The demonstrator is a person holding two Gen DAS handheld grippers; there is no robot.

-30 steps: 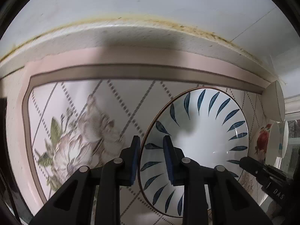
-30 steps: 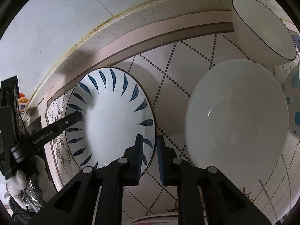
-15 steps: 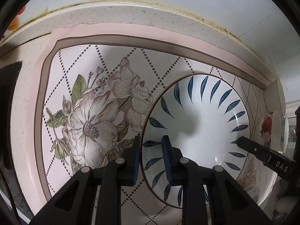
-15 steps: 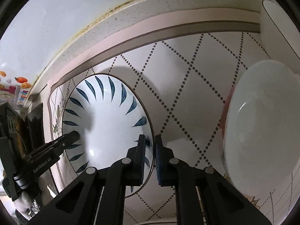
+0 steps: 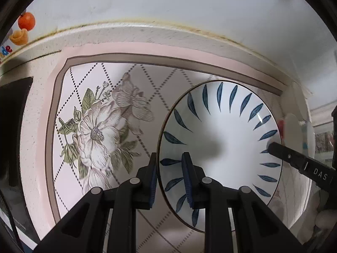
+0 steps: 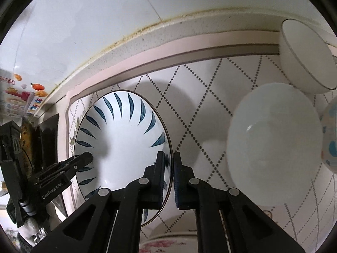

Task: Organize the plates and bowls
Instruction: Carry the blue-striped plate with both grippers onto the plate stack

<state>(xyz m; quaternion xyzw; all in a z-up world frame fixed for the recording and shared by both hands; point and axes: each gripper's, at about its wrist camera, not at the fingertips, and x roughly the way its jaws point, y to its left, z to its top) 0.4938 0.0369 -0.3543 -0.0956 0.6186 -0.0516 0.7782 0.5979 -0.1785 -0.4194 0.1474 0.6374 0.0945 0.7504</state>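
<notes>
left wrist view. left hand-held gripper (image 5: 169, 176): points steeply down, jaws nearly closed, clamped on the left rim of the plate (image 5: 223, 147), one pad outside the rim, one inside. plate: white, blue leaf marks round the inner wall, thin dark edge; held over the mat (image 5: 109, 113), tilted. mat: pale, dotted diamond grid, printed flower at left, grey and pink border; lies on the speckled table (image 5: 147, 35). right hand-held gripper (image 5: 273, 147): one black finger enters from the right and meets the plate's right rim. wall (image 5: 168, 0): white, stained seam where it meets the table. fruit sticker (image 5: 23, 29): upper left. pale dishes at the far right edge, blurred, not identified.

right wrist view. right hand-held gripper (image 6: 169, 177): jaws shut tight on the plate's (image 6: 126, 139) right rim, rim passing between the pads. left hand-held gripper (image 6: 84, 160): black finger at the plate's opposite rim, lower left. plate: tilted, above the mat (image 6: 189, 97). white dish (image 6: 273, 160): plain, shallow, right of the plate, well apart from it. white bowl (image 6: 303, 59): upper right, dark rim line, just behind the white dish. patterned dish (image 6: 330, 135): blue marks, cut off at the right edge. flowered rim (image 6: 168, 242): bottom centre, partly hidden by the fingers. stickers (image 6: 23, 97): on the wall at left.
</notes>
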